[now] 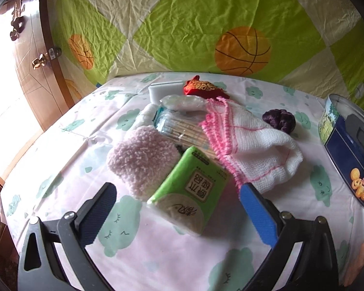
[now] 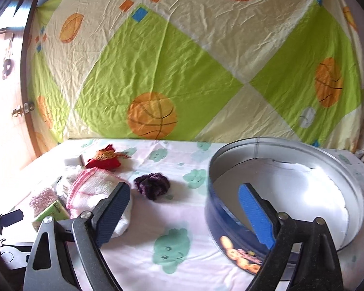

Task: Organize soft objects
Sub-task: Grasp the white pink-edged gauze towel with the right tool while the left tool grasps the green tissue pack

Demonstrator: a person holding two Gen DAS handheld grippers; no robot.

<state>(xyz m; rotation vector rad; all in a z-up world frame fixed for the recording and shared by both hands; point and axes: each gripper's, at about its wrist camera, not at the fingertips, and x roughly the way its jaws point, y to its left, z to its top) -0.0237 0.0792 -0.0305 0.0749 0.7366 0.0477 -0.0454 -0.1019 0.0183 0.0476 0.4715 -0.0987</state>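
A pile lies on the bed sheet: a fluffy pink sock, a green tissue pack, a white cloth with pink trim, a red embroidered pouch, a dark purple scrunchie and a clear box of cotton swabs. My left gripper is open and empty, its jaws either side of the tissue pack's near end. My right gripper is open and empty, above the sheet between the white cloth and the round blue tin. The scrunchie lies just beyond it.
The blue tin is open, lined white, and holds nothing I can see. A white box lies at the back of the pile. A green and cream basketball-print sheet hangs behind. A wooden door stands at left.
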